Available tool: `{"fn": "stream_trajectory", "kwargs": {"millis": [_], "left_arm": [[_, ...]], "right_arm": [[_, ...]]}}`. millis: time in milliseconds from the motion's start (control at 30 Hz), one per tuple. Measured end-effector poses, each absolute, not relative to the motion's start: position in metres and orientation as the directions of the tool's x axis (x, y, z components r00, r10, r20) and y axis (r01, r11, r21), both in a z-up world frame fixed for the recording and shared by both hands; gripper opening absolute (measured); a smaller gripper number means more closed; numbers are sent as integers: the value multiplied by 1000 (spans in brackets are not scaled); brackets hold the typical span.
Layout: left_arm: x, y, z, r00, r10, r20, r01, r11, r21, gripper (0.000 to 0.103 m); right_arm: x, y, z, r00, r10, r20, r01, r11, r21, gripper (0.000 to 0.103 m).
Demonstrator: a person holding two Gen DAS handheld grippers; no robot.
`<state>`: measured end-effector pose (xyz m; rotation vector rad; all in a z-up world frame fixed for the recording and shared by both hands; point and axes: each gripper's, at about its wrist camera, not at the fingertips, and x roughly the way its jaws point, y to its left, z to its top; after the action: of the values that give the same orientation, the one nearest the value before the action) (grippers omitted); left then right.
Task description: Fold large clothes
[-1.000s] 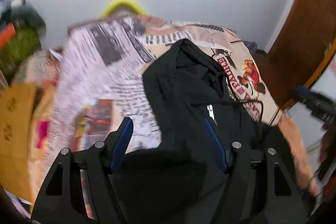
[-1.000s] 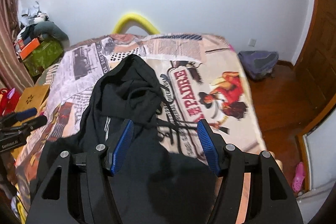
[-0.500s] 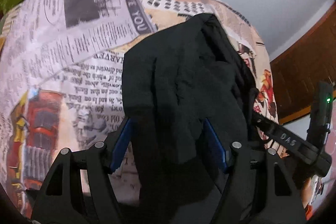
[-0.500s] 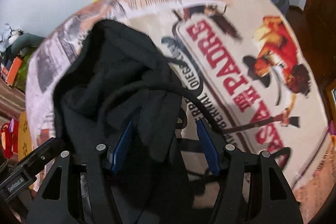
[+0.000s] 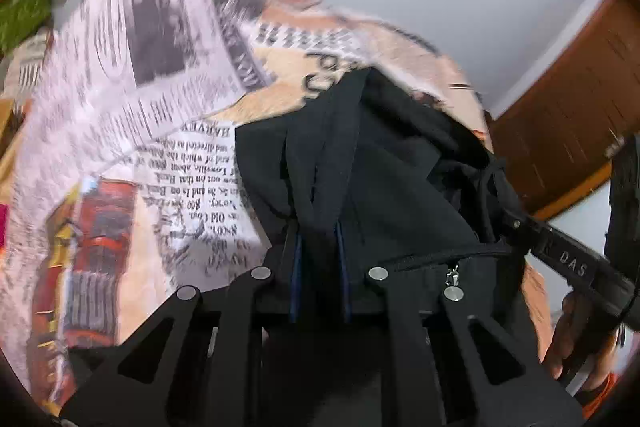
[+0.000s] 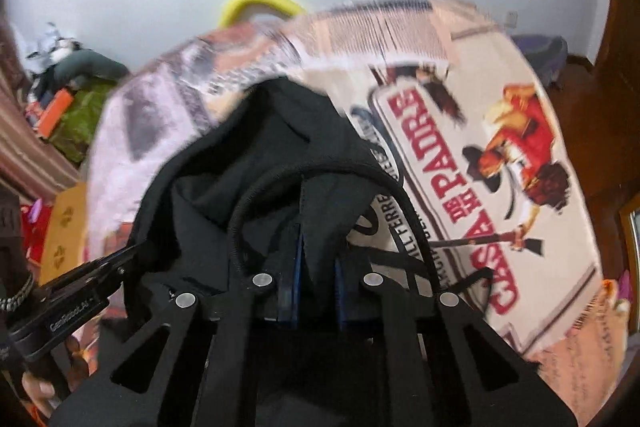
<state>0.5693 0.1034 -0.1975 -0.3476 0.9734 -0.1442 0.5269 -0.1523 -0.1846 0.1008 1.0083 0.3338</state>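
Observation:
A black zip hoodie (image 5: 384, 167) lies on a bed with a printed cover (image 5: 160, 107). My left gripper (image 5: 318, 239) is shut on a fold of the black hoodie at its left shoulder edge. In the right wrist view the hoodie (image 6: 248, 155) shows its hood and drawstring. My right gripper (image 6: 318, 239) is shut on the hoodie fabric near the hood's rim. Each gripper shows in the other's view: the right one (image 5: 576, 267) at the far right, the left one (image 6: 76, 303) at the lower left.
The bed cover (image 6: 460, 187) carries newspaper and poster prints. A yellow hoop (image 6: 256, 1) stands behind the bed against the white wall. Clutter and a green box (image 6: 76, 123) sit at the left, a cardboard box (image 6: 66, 227) beside the bed, wooden door (image 5: 568, 115) at right.
Both grippers have closed on the hoodie fabric; half a second ago their jaws were open around it. Both views have tilted up, showing more of the wall.

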Motion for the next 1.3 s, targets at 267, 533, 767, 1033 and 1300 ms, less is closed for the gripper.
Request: {"fn": "stream_trajectory", "kwargs": {"millis": [267, 533, 767, 1033, 1300], "left_arm": [[462, 94, -140, 564, -333, -756, 92, 935, -343, 14], [373, 75, -140, 538, -327, -777, 162, 945, -286, 14], [322, 69, -164, 535, -228, -814, 155, 973, -171, 13], [302, 82, -194, 466, -185, -865, 111, 982, -150, 13], [312, 68, -160, 542, -199, -817, 150, 979, -140, 34]], "right_arm": [[441, -158, -125, 507, 384, -772, -363, 907, 213, 10], [350, -173, -124, 449, 389, -804, -425, 885, 191, 11], [309, -187, -159, 364, 365, -857, -435, 880, 190, 14], [284, -214, -164, 354, 341, -871, -408, 894, 184, 14], [298, -228, -138, 445, 317, -838, -364, 919, 154, 30]]}}
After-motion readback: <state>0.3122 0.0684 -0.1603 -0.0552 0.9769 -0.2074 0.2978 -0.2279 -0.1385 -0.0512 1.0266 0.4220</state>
